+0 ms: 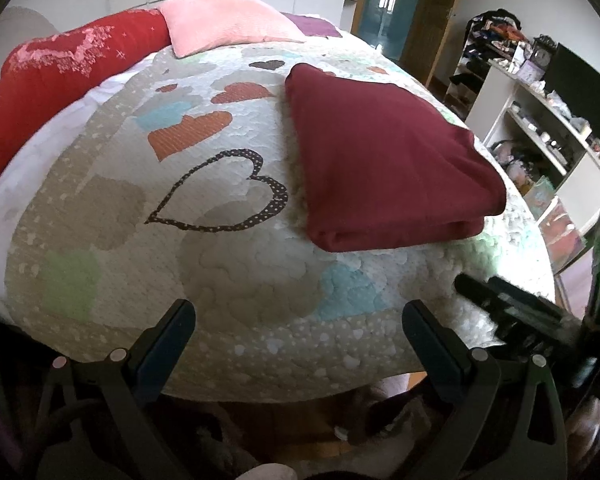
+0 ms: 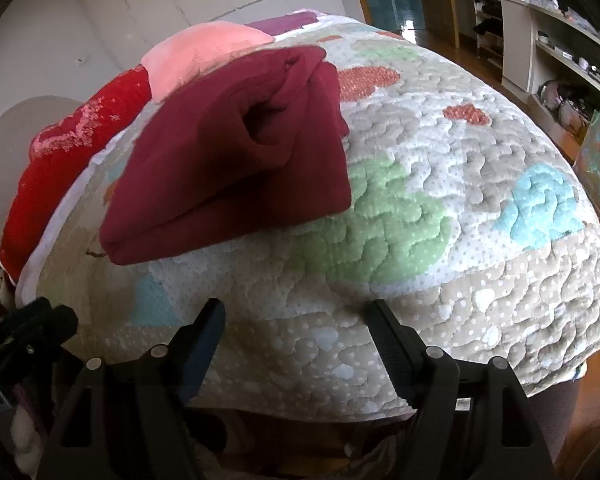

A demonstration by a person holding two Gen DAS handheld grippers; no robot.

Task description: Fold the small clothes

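A dark red garment [image 1: 384,160] lies folded into a thick rectangle on the heart-patterned quilt [image 1: 228,280]. In the right wrist view the same folded garment [image 2: 236,160] sits up and to the left, its layered edge facing me. My left gripper [image 1: 298,312] hovers open over the quilt's near edge, below and left of the garment, nothing between its fingers. My right gripper [image 2: 296,312] is also open over the near edge, below the garment and apart from it. The right gripper's body [image 1: 512,312] shows at the lower right of the left wrist view.
A pink pillow [image 1: 224,20] and a red blanket [image 1: 60,80] lie at the far left of the bed. White shelves [image 1: 548,120] with clutter stand to the right, and a doorway [image 1: 392,4] is behind the bed. Wooden floor [image 2: 596,420] shows beside the bed.
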